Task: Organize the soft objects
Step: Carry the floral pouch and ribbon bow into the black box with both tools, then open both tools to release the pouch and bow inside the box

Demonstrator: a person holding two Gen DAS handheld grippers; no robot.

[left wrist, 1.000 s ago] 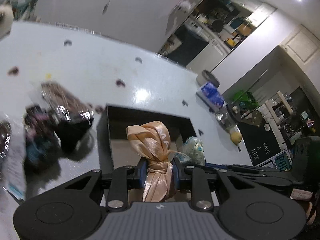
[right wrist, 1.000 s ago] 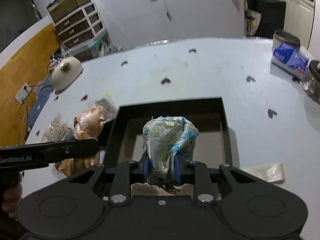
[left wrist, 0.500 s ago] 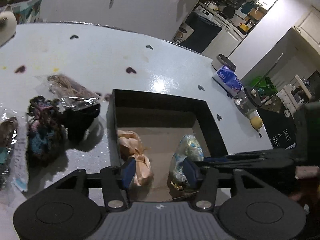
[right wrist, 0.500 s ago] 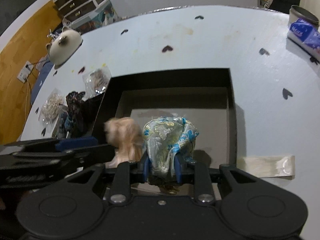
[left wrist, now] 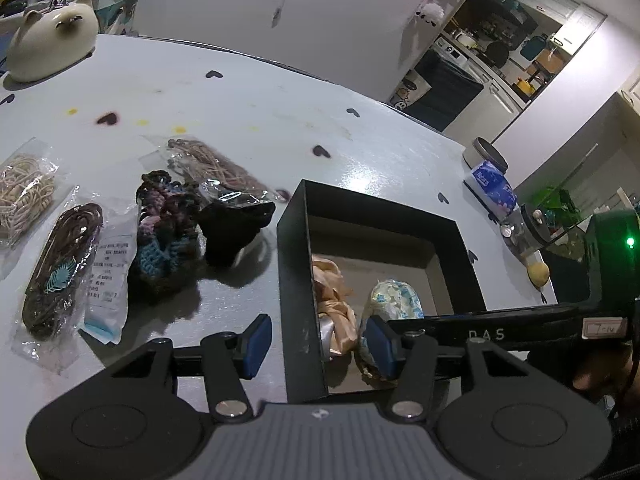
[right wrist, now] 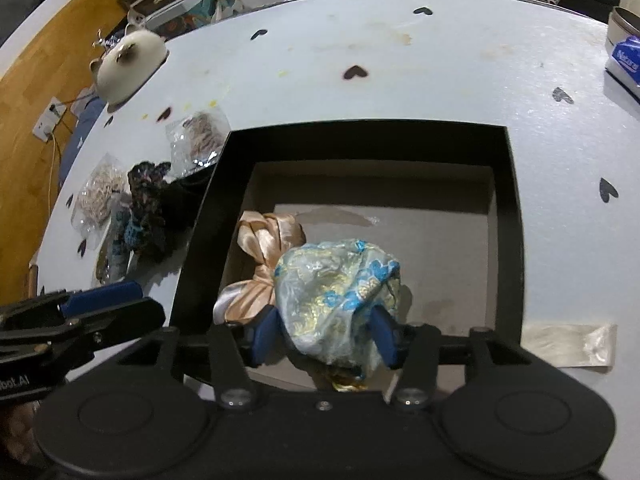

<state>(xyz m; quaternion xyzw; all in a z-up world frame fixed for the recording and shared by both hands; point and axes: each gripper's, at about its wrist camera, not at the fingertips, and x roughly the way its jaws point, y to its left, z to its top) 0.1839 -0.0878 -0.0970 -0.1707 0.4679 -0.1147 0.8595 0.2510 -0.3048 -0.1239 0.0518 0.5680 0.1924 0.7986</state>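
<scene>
White round table [left wrist: 248,104] with small heart stickers, kitchen doorway behind it. Nearest to me, my right gripper [right wrist: 326,334] sits low inside the black box [right wrist: 360,128]; its jaws are opening, with the blue-and-gold brocade pouch [right wrist: 340,288] between them, the pads right beside the fabric, and I can't tell if they touch it. The pouch rests on the box floor near the front edge. Touching it on the left is the peach satin pouch [right wrist: 264,248], also on the box floor, against the left wall. My left gripper [left wrist: 316,340] is parted with nothing between the pads, straddling the box's left wall: one finger over the table, the other over the box next to the brocade pouch. Left of the box on the table: a black pouch [left wrist: 232,228], a dark crocheted pouch [left wrist: 168,232] touching it, then bagged cords [left wrist: 60,268] and a bagged bundle of beige cord [left wrist: 24,192]; another bagged cord bundle [left wrist: 216,168] lies just behind. Strip of clear tape [right wrist: 568,344] lies right of the box. Far edge: cat-shaped ceramic [left wrist: 52,36] on the left, blue tissue pack [left wrist: 494,190] and a round tin [left wrist: 484,154] on the right.
</scene>
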